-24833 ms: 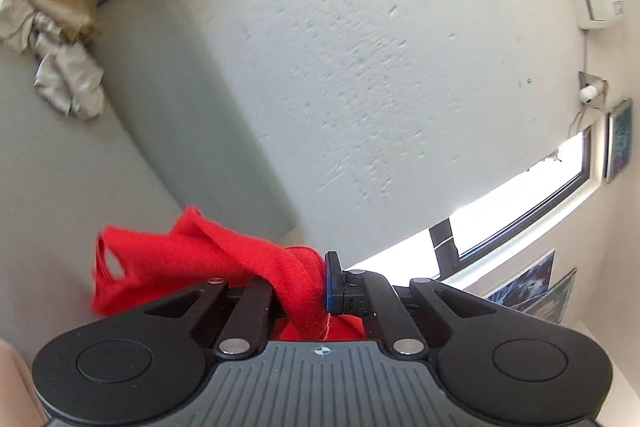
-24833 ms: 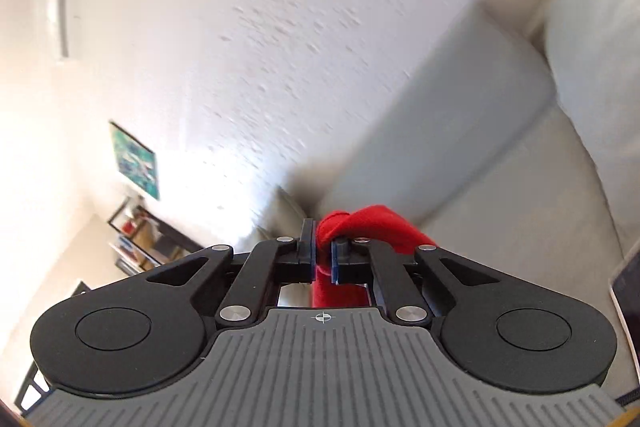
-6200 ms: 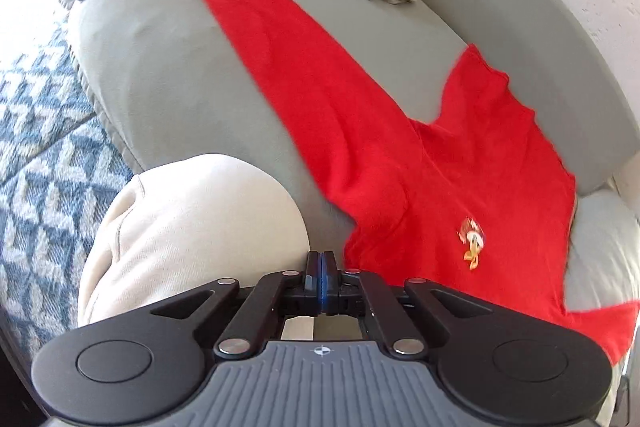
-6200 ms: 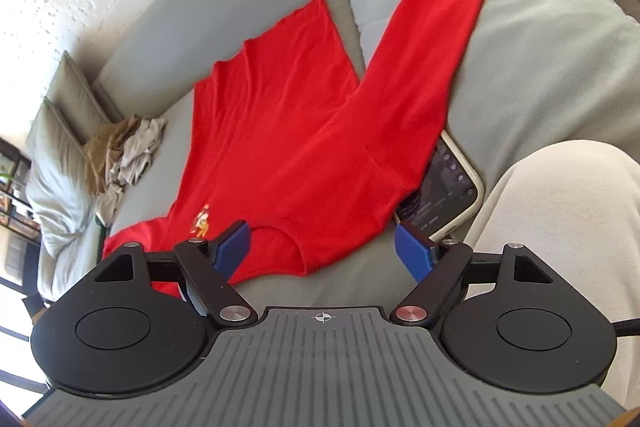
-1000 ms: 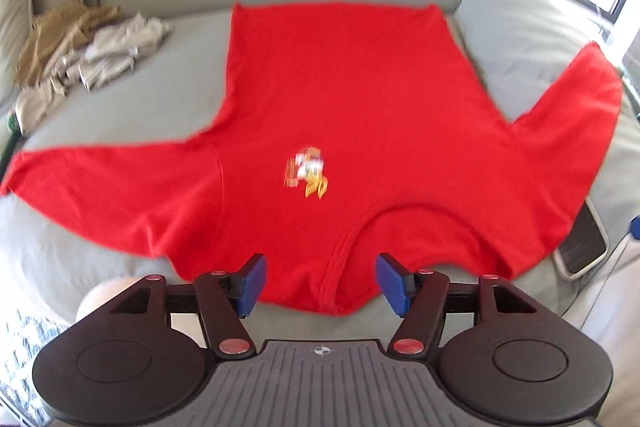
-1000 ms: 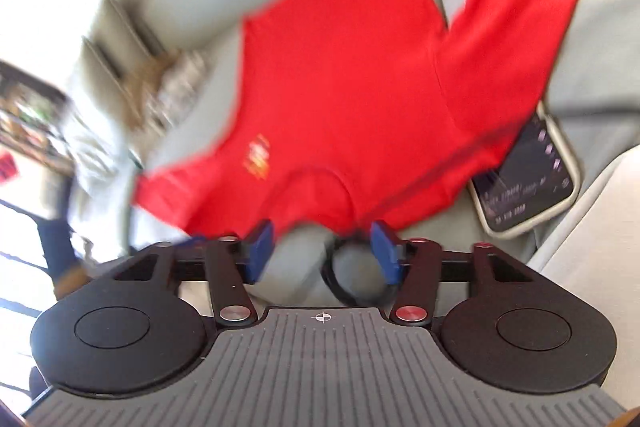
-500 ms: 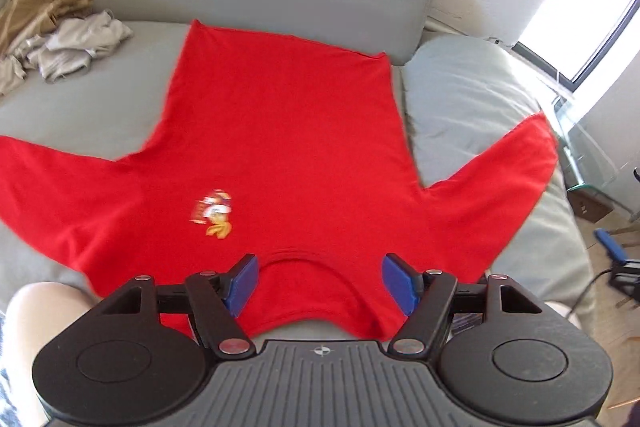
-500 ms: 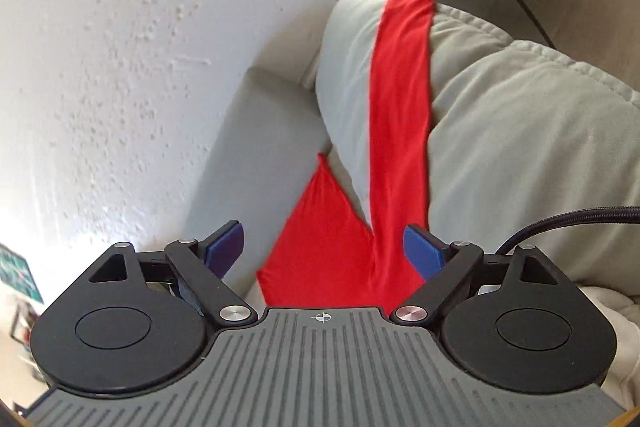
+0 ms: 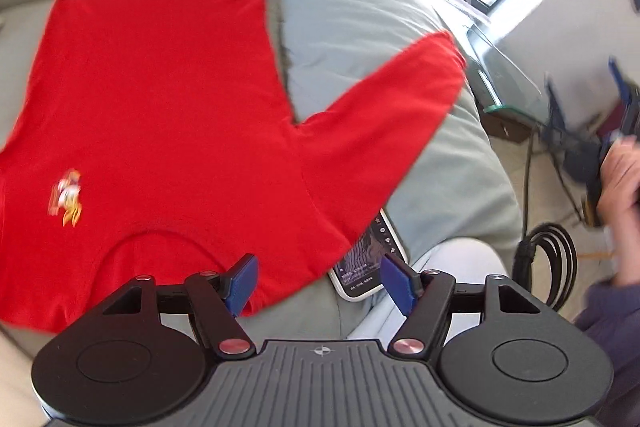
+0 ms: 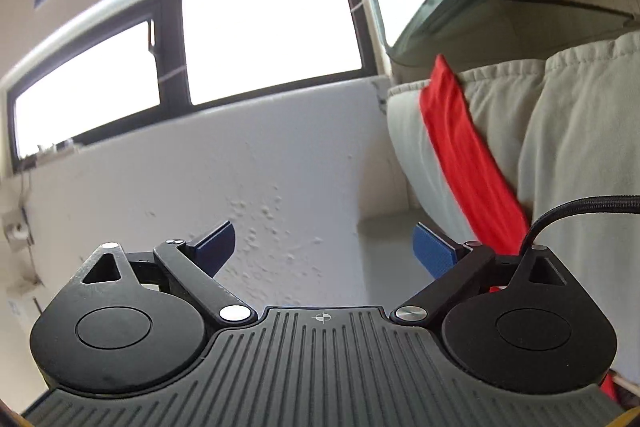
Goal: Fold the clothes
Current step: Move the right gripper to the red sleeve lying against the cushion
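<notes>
A red long-sleeved shirt [image 9: 168,99] lies spread flat on the grey sofa, collar nearest me, a small cartoon print on its chest. Its right sleeve [image 9: 384,115] runs up over a grey cushion. My left gripper [image 9: 320,281] hovers open over the collar's right shoulder edge, holding nothing. In the right wrist view my right gripper [image 10: 324,249] is open and empty, aimed at the wall and window, with only that red sleeve [image 10: 464,155] draped over the cushion at its right. The right gripper [image 9: 592,131] also shows blurred at the far right of the left wrist view, held in a hand.
A phone [image 9: 366,259] lies on the seat, partly under the sleeve. A person's light trouser leg [image 9: 432,279] and a coiled black cable [image 9: 548,267] are at the lower right. A glass side table [image 9: 500,67] stands past the sofa arm.
The left wrist view has swung right, toward the right sleeve and phone. The right gripper has lifted and turned away from the shirt to face the window. Both stay open.
</notes>
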A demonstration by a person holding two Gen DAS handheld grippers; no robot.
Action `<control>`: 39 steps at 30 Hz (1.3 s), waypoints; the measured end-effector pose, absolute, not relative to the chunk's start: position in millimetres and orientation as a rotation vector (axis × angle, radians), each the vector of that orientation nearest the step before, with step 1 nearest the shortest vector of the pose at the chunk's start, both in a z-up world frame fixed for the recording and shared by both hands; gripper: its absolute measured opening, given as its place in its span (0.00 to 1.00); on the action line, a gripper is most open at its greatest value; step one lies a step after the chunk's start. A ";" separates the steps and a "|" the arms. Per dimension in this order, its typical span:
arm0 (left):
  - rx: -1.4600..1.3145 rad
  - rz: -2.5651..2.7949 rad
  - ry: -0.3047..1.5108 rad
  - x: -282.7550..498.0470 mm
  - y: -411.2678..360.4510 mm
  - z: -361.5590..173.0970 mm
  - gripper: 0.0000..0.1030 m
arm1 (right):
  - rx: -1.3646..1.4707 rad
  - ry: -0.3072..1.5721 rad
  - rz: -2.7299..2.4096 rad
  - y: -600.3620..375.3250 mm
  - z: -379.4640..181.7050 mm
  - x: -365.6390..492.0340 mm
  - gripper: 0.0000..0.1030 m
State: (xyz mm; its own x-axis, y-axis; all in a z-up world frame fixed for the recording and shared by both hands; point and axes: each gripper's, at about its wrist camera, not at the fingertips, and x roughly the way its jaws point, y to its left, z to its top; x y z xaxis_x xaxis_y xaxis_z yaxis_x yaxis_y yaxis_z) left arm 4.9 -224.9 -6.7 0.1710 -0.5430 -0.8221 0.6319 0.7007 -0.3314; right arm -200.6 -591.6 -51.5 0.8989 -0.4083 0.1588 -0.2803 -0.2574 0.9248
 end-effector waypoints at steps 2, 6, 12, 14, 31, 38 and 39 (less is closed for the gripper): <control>0.200 -0.776 1.058 2.4 -234.2 -11.8 0.62 | 2.036 -0.576 0.050 -584.3 -52.9 -185.8 0.95; 0.238 -0.736 1.030 7.6 -237.5 -17.5 0.62 | 1.980 -0.238 -0.167 -568.8 -2.5 -188.7 1.00; 0.160 -0.794 1.080 10.3 -225.8 -10.4 0.62 | 1.879 -0.087 -0.259 -563.6 26.2 -189.7 1.00; 0.130 -0.813 1.106 10.2 -219.6 -6.9 0.62 | 1.786 -0.237 -0.282 -568.4 33.7 -195.1 1.00; -0.048 -0.838 1.273 32.3 -218.9 -24.9 0.63 | 1.218 0.199 -0.659 -702.3 -34.9 -98.9 0.46; -0.058 -0.853 1.276 39.5 -226.4 -29.5 0.63 | 1.224 0.191 -0.715 -731.1 -67.4 -69.6 0.46; -0.061 -0.852 1.279 40.6 -227.3 -30.5 0.63 | 1.234 0.181 -0.716 -736.1 -71.6 -67.2 0.46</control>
